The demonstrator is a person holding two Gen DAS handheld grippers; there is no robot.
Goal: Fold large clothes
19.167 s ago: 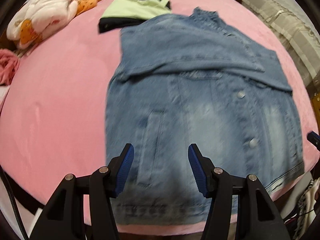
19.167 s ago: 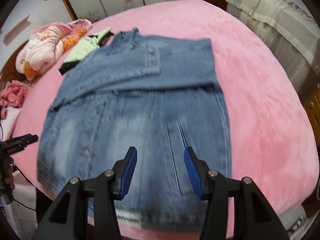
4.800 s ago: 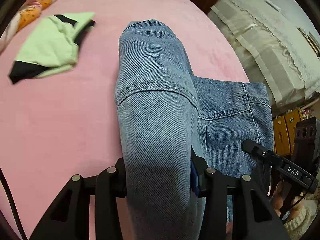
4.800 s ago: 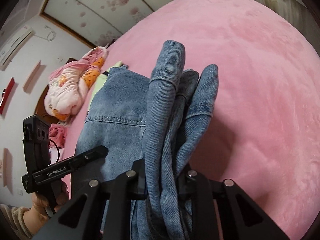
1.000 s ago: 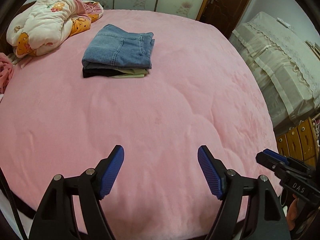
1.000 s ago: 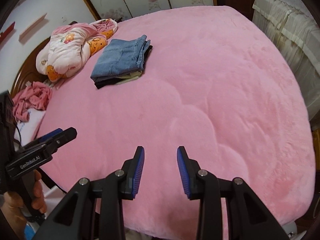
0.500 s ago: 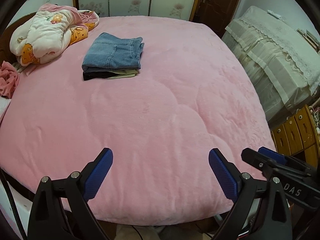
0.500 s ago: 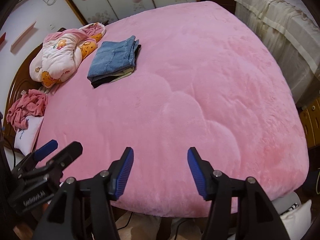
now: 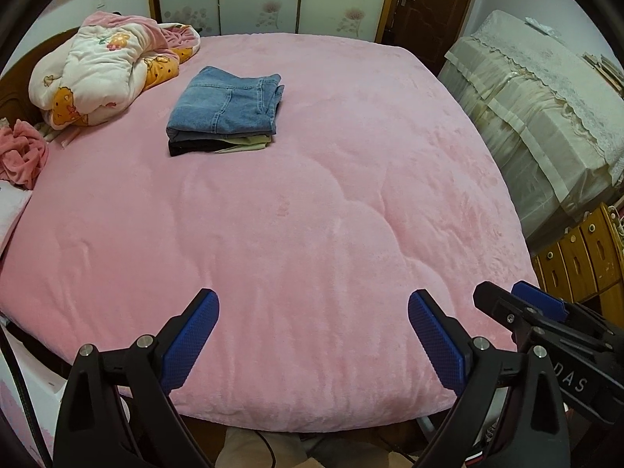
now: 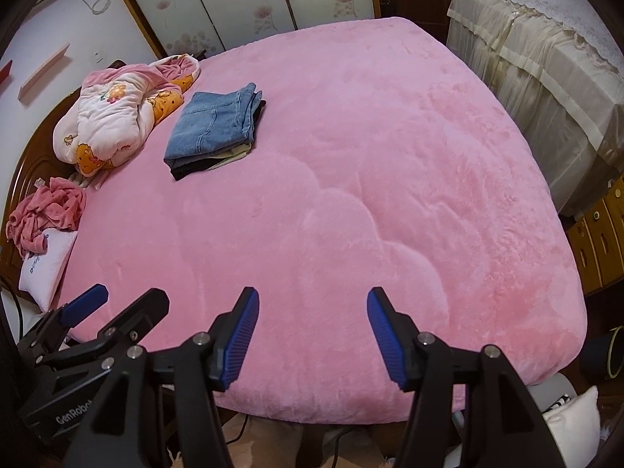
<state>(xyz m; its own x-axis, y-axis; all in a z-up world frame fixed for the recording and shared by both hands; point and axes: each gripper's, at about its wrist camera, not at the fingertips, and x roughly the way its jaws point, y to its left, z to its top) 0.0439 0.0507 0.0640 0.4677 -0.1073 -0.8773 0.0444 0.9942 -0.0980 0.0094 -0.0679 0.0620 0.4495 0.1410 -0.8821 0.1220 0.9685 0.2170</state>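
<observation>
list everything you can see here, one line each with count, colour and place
bed cover: one, pink, fills the middle
folded denim jacket: one, blue, far left part of bed, top of a stack
folded garment: one, black and pale green, under the denim
padded quilt: one, white, pink and orange, bunched at far left
crumpled cloth: one, pink, left edge
covered furniture: one, cream, right of bed
left gripper: one, black, blue fingers, open, empty
right gripper: one, black, blue fingers, open, empty
</observation>
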